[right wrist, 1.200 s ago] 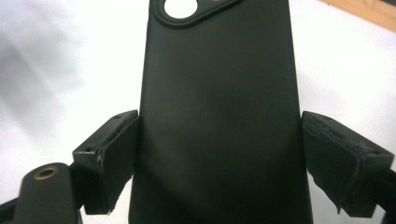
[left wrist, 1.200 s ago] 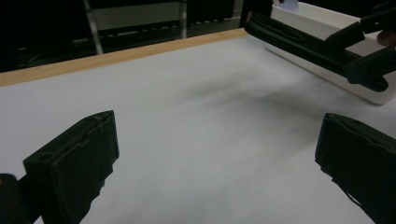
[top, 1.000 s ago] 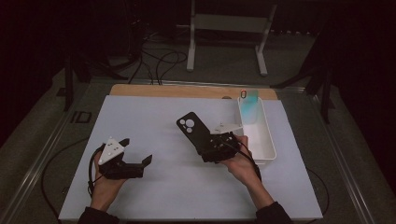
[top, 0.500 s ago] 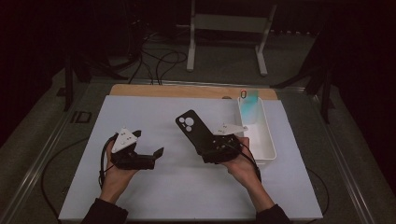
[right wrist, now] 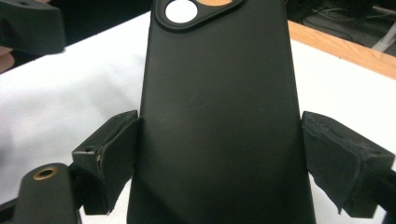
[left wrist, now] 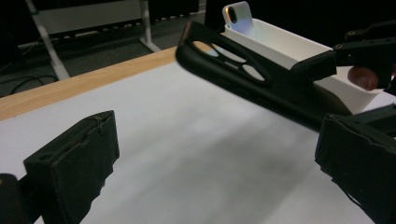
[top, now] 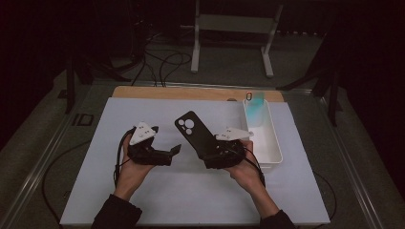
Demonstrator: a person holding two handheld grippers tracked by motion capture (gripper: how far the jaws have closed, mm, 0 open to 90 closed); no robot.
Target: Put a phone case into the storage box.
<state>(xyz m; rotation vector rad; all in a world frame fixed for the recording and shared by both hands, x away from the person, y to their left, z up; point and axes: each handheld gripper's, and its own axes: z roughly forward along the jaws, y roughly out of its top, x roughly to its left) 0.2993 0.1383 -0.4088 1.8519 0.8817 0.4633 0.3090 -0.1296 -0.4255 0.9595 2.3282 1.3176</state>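
One phone (top: 254,106) leans inside the white tray (top: 274,143) — right claw (top: 210,151) grips black case (top: 195,131).

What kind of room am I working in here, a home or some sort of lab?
Most likely a lab or recording studio, not a home: a white work mat on a wood-edged table, loose cables on the floor, a metal stand behind, and dark surroundings.

Phone case (right wrist: 219,121) cut off top and bottom in right gripper view (lower end hidden); phone (top: 255,102) in tray (top: 272,143) too small.
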